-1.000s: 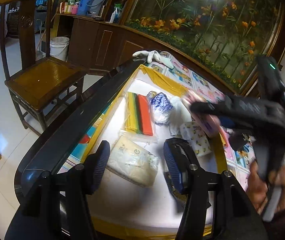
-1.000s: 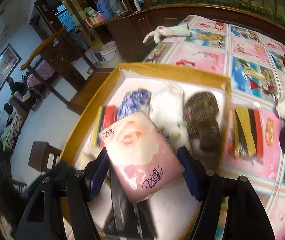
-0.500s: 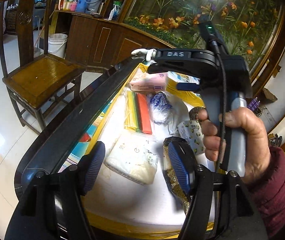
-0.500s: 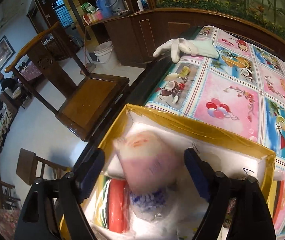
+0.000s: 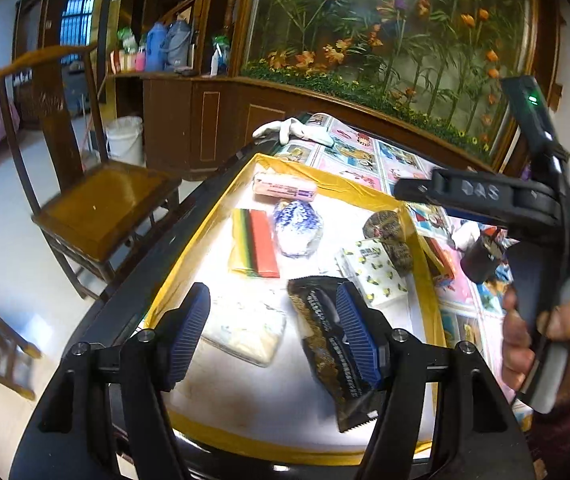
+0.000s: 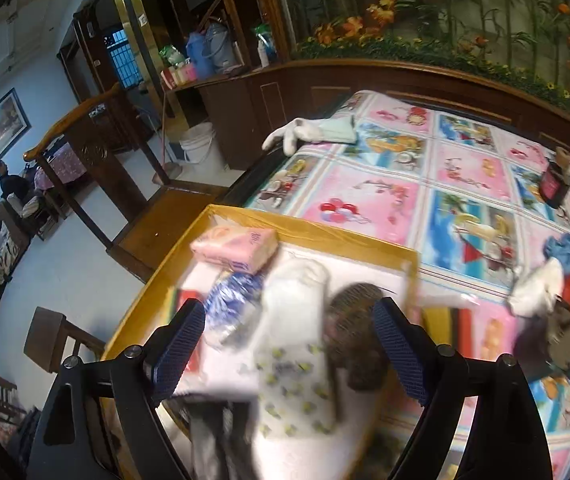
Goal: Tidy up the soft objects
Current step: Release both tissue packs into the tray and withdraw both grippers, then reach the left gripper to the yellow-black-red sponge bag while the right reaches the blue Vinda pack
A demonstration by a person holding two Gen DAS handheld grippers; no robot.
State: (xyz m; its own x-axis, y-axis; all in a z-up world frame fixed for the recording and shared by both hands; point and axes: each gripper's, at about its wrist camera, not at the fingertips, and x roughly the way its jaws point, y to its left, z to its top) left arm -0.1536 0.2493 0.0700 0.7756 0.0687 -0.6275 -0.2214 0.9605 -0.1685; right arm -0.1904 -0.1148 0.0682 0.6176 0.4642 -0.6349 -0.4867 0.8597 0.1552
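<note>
Both pairs of fingers stand spread apart with nothing between them: the left gripper (image 5: 273, 336) hovers over the near end of the yellow-rimmed tray (image 5: 189, 252), and the right gripper (image 6: 289, 344) hangs above the tray's middle. Their blue pads (image 5: 187, 336) are ribbed rubber on black plastic arms.

Inside the tray, on its white floor, the soft things lie side by side. A pink tissue pack (image 5: 285, 190), oblong with rounded ends and glossy wrap, rests against the far wall. Just in front of it are a flat packet of striped cloths (image 5: 255, 242) in yellow, green and red, and a crinkled clear bag of blue-and-white fabric (image 5: 297, 227). A brown, nubbly scrubber (image 5: 389, 236) sits by the right wall, touching a white tissue pack printed with small yellow shapes (image 5: 373, 276). Nearer the left gripper lie a cream, pillowy sealed pouch (image 5: 245, 330) and a black foil packet with gold lace pattern (image 5: 325, 356), partly behind the right-hand pad.

The tray sits on a tabletop covered by shiny oilcloth (image 6: 425, 184) printed in pink and blue picture squares, where a white glove (image 6: 297, 134) droops over the far edge. Beyond stand a wooden armchair (image 5: 97, 208), a white bucket (image 5: 125, 140) and a dark cabinet below a flower mural (image 5: 385, 40).
</note>
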